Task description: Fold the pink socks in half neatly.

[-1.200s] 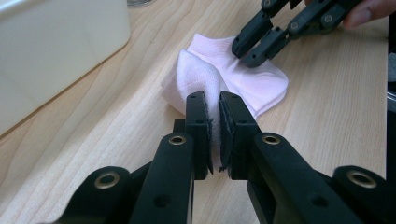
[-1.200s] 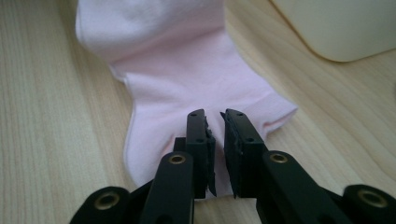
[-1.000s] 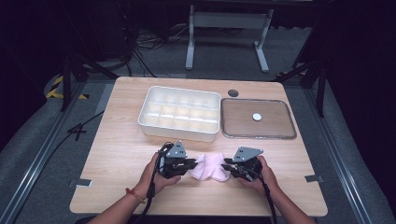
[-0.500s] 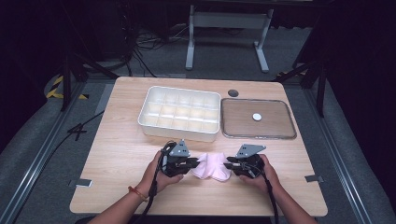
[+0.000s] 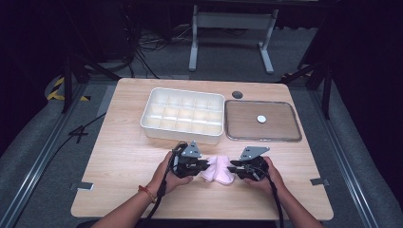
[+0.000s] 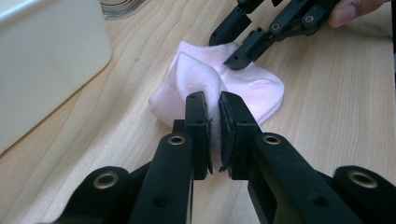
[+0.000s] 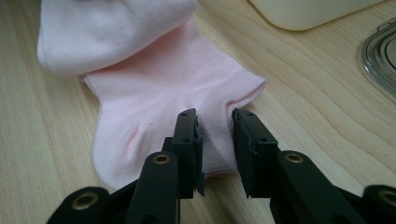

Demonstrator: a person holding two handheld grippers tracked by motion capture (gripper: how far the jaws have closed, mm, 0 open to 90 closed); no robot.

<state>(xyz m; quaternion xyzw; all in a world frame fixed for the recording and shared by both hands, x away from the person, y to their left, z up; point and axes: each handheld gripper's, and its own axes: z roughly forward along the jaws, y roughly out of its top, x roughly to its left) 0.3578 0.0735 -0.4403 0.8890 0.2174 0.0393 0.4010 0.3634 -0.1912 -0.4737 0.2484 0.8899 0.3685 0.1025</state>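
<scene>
Left gripper view: our left tongs (image 6: 214,133) are clamped on a raised fold of the pink sock (image 6: 254,86). Right tongs (image 7: 215,151) stand apart, straddling its far end flat on the surface (image 7: 327,98). It's soft, light and limp; we'd pinch bunched fabric, not a single layer.

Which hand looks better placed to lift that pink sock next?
Probably the left. The left gripper is already shut on a raised fold of the pink sock. The right gripper stands with its jaws apart over the sock's edge, gripping nothing, so it would first have to close.
</scene>
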